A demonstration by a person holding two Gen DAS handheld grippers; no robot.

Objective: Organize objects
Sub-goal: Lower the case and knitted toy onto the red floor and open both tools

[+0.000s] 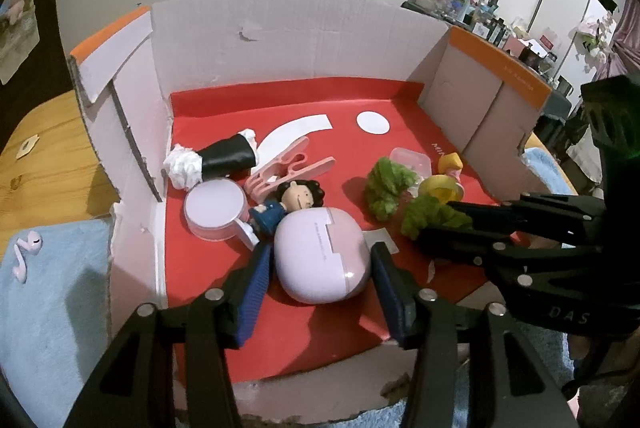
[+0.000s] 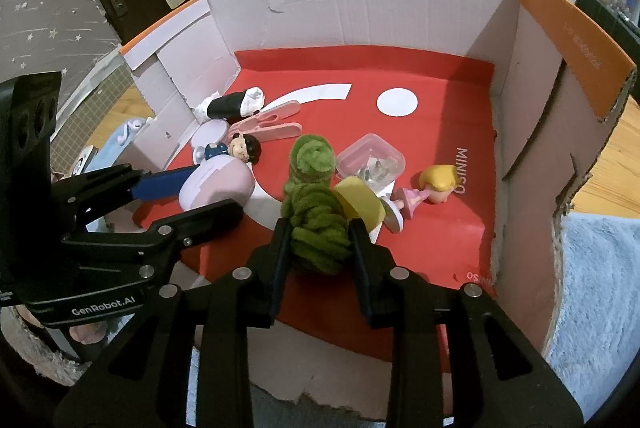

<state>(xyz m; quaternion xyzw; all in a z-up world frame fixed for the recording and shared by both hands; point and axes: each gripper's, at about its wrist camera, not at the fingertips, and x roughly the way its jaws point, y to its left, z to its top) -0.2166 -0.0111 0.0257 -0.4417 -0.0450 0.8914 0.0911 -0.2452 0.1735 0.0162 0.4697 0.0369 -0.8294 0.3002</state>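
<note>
Right gripper (image 2: 320, 248) clamps green fuzzy toy (image 2: 316, 212); left gripper (image 1: 320, 268), marked "GenRobot.AI", gapes around pink case (image 1: 320, 256) over "MINISO" liner (image 2: 440, 132).

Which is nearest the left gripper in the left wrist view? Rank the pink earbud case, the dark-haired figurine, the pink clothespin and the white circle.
1. Pink earbud case: between the left gripper's fingers.
2. Dark-haired figurine: just beyond the case.
3. Pink clothespin: behind the figurine.
4. White circle: far back, toward the right.
</note>
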